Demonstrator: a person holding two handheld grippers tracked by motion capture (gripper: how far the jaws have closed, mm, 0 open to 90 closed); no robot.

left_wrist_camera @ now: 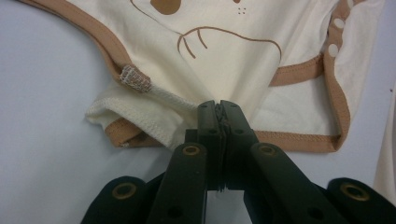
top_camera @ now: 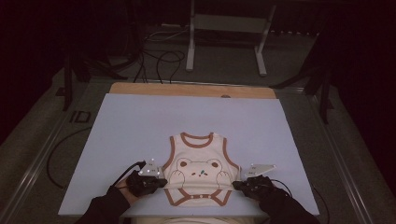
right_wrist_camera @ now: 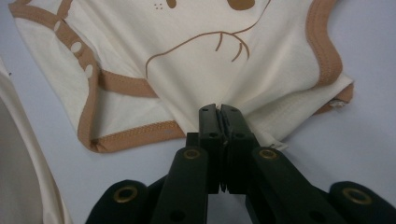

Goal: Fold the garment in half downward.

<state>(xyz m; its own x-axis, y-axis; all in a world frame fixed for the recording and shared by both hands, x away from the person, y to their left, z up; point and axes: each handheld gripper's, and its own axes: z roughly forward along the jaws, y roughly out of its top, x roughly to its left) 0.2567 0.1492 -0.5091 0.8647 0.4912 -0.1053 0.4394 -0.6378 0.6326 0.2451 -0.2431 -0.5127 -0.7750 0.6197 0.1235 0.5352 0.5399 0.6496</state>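
Note:
A cream sleeveless baby bodysuit (top_camera: pixel 201 161) with brown trim and a bear print lies flat on the pale mat (top_camera: pixel 140 121), neck away from me. My left gripper (top_camera: pixel 163 182) sits at its lower left side. In the left gripper view the jaws (left_wrist_camera: pixel 218 105) are shut on a pinch of the bodysuit (left_wrist_camera: pixel 224 56) fabric, just beside the side seam. My right gripper (top_camera: pixel 236 185) is at the lower right side. There the jaws (right_wrist_camera: pixel 218 110) are shut on a fold of the bodysuit (right_wrist_camera: pixel 196 79) near its armhole edge. The snap-button crotch flap points toward me.
The mat covers a wooden board (top_camera: pixel 191 89) whose far strip is bare. Beyond it, cables (top_camera: pixel 163 60) lie on the floor around a metal stand (top_camera: pixel 190 46). A dark strut (top_camera: pixel 324 93) stands at the right. Wide bare mat surrounds the garment.

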